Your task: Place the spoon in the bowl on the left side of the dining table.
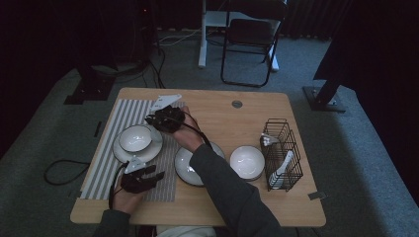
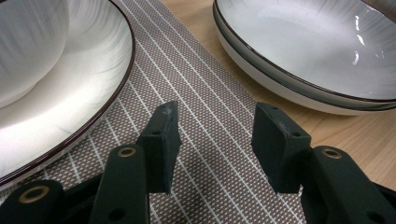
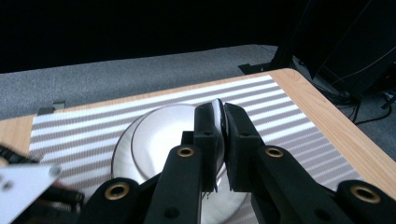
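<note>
White bowl (image 1: 135, 138) on plate (image 1: 148, 150), right gripper (image 1: 154, 119) pinching its rim at two o'clock, left gripper (image 1: 155, 176) spread over striped mat (image 1: 106, 163) at five o'clock.

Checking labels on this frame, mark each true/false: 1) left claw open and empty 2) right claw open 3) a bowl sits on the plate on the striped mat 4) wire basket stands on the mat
1) True: the left claw is open over the striped mat, with nothing between its jaws.
2) False: the right claw is shut on a thin pale piece.
3) True: the bowl sits on the plate.
4) False: the wire basket stands on the bare table, at its right side.
</note>
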The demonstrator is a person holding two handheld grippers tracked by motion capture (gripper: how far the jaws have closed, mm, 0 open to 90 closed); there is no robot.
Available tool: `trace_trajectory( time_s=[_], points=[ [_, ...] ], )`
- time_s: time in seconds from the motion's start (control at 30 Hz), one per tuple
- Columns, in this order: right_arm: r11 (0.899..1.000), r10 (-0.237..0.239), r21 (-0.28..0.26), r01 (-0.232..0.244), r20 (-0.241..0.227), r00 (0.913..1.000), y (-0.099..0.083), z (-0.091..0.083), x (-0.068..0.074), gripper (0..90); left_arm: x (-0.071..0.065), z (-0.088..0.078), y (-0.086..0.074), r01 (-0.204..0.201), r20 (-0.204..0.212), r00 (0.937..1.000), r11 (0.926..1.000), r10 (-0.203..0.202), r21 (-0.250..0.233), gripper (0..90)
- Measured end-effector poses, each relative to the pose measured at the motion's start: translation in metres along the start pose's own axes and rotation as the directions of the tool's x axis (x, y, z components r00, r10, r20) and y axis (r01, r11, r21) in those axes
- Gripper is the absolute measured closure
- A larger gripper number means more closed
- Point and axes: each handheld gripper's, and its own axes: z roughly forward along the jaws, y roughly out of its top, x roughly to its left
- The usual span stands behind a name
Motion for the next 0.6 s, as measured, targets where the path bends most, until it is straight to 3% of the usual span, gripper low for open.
trace_trajectory(
  time_s=[0.27, 0.6],
  points=[
    [1.000, -0.015, 0.019, 0.015, 0.007, 0.9999, 0.013, 0.023, 0.005, 84.3, 0.001, -0.001, 0.000, 0.001, 0.000, 1.0000, 1.0000, -0.001, -0.001, 52.2],
    [1.000, 0.024, 0.018, -0.024, 0.001, 0.9997, 0.013, 0.037, 0.003, 84.3, 0.002, -0.001, 0.000, 0.002, -0.001, 1.0000, 1.0000, -0.002, 0.000, 51.9]
  ],
)
